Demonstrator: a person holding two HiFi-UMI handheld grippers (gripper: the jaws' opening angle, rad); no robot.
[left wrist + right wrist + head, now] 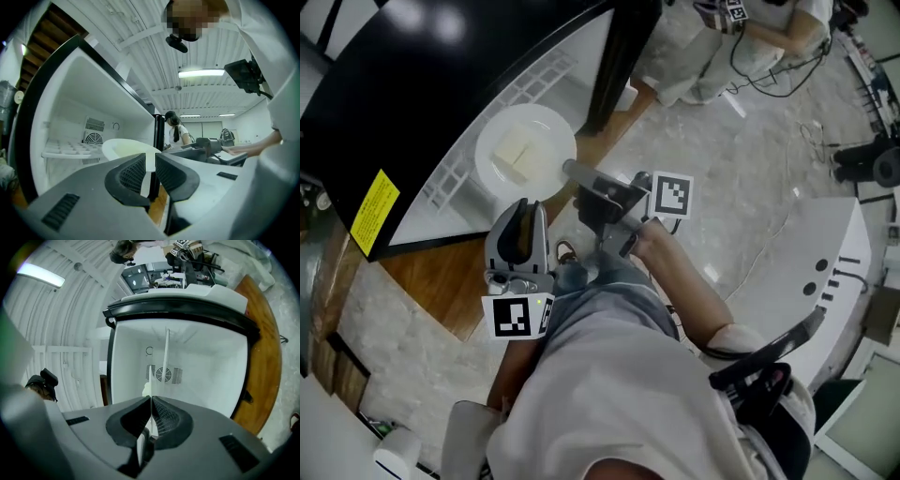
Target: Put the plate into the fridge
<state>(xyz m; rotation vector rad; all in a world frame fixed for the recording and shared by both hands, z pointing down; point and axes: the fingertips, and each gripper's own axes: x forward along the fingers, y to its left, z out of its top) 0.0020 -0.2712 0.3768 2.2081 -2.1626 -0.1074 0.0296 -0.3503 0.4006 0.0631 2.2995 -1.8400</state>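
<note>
A white plate with pale food on it hangs in front of the open white fridge compartment. My right gripper is shut on the plate's near rim. In the right gripper view the plate shows edge-on as a thin white line running from the shut jaws toward the fridge's back wall. My left gripper hovers just below the plate, apart from it, jaws slightly open with nothing between them. The plate lies beyond its tips, before the fridge shelf.
The fridge has a black casing with a yellow label and stands on a wooden base. Another person is at the back right, with cables on the pale floor. A white curved panel is at the right.
</note>
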